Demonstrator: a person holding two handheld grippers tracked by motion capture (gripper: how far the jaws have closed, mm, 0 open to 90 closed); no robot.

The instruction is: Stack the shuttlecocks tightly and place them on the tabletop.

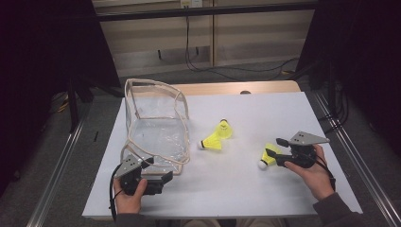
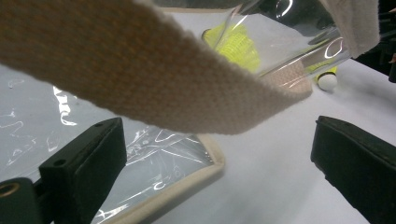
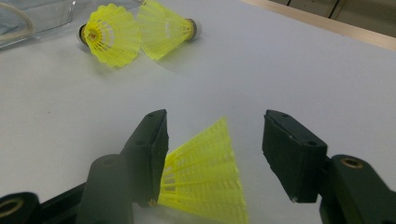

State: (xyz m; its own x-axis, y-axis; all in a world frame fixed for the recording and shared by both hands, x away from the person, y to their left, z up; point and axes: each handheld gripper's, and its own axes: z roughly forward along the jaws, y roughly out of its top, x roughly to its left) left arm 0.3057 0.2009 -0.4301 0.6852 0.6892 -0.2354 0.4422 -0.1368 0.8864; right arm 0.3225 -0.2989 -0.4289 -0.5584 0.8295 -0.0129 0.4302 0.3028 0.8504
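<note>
Right tongs [image 3: 215, 154] parted around a yellow plastic shuttlecock [image 3: 205, 179] on the white tabletop [image 1: 265, 189], one pad touching its skirt, the other clear: no grip yet. Left tongs [image 2: 215, 168] wide beside the clear plastic bag with beige webbing trim [image 1: 156, 127]. Next, probably: close, lift, carry across. Two more yellow shuttlecocks [image 1: 216, 136] waiting mid-table.

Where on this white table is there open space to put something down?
The far right of the table, beyond the pair of yellow shuttlecocks, is bare. So is the near middle, between the left gripper and right gripper. It is crowded at left around the clear bag.
</note>
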